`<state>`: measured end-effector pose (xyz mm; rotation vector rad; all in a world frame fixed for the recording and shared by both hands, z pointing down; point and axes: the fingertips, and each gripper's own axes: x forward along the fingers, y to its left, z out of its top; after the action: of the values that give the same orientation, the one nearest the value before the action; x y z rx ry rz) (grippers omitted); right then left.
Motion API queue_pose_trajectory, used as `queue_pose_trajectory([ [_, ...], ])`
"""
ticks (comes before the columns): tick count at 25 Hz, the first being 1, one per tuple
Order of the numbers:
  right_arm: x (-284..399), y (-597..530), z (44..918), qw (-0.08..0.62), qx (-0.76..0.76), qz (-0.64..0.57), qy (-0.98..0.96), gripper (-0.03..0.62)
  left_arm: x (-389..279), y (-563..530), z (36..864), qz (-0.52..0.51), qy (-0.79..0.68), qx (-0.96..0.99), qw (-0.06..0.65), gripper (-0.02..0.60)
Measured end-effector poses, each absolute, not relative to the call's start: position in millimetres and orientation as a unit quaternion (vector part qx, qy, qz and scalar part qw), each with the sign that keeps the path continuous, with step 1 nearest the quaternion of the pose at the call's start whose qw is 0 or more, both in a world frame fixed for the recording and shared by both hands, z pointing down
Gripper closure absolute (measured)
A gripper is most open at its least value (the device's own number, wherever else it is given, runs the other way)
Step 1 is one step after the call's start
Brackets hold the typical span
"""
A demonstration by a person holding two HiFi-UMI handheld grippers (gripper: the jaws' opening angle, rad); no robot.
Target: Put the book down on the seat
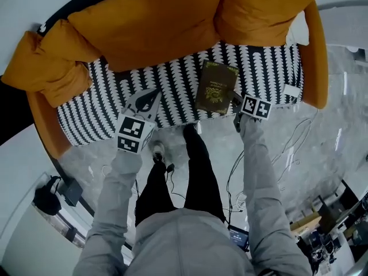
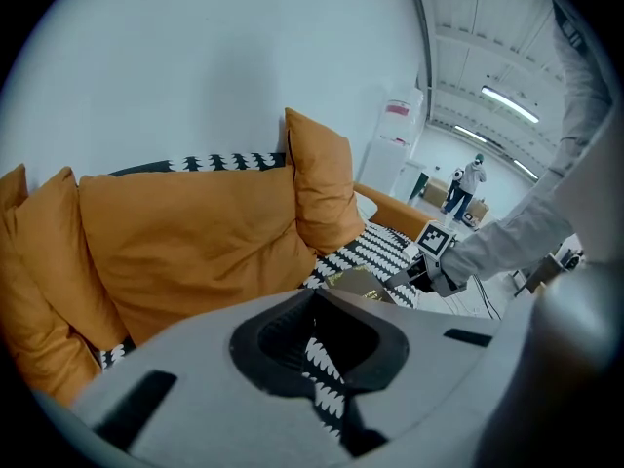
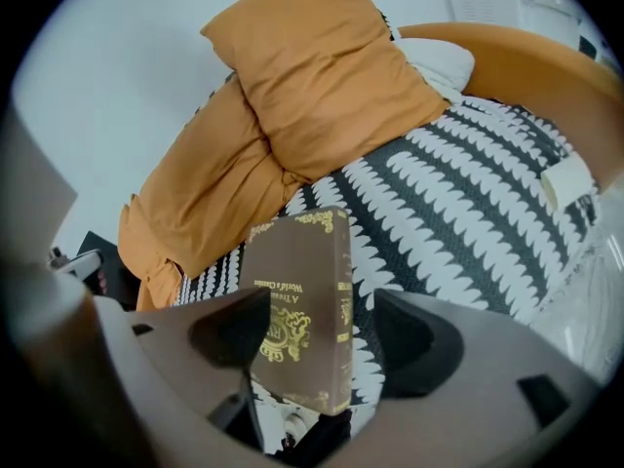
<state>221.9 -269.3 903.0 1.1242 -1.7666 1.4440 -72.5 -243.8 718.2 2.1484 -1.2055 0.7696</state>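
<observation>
A brown book (image 1: pixel 215 87) with gold print lies cover-up on the black-and-white patterned seat (image 1: pixel 172 79), its near end at the front edge. My right gripper (image 1: pixel 236 105) is at the book's near right corner. In the right gripper view the book (image 3: pixel 297 300) stands between the jaws of that gripper (image 3: pixel 322 334). The jaws are open, and a strip of seat (image 3: pixel 468 193) shows between the spine and one jaw. My left gripper (image 1: pixel 150 99) hovers over the seat's front edge left of the book, jaws shut and empty. The left gripper view shows its jaws (image 2: pixel 322 359), the book (image 2: pixel 356 283) and the right gripper (image 2: pixel 419 276).
Large orange cushions (image 1: pixel 149 22) line the sofa back, with another cushion (image 1: pixel 49 68) at the left end and an orange armrest (image 1: pixel 316 56) at the right. A white tag (image 1: pixel 291 91) lies near the seat's right end. Cables (image 1: pixel 287 148) trail on the floor. The person's legs (image 1: pixel 195 165) stand before the sofa.
</observation>
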Motion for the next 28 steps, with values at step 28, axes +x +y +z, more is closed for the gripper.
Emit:
queue_pose_trajectory([
  [28, 208, -193, 603, 0.17, 0.521, 0.323, -0.772, 0.527, -65, -191, 520, 0.22, -0.441, 0.858, 0.146, 0.557],
])
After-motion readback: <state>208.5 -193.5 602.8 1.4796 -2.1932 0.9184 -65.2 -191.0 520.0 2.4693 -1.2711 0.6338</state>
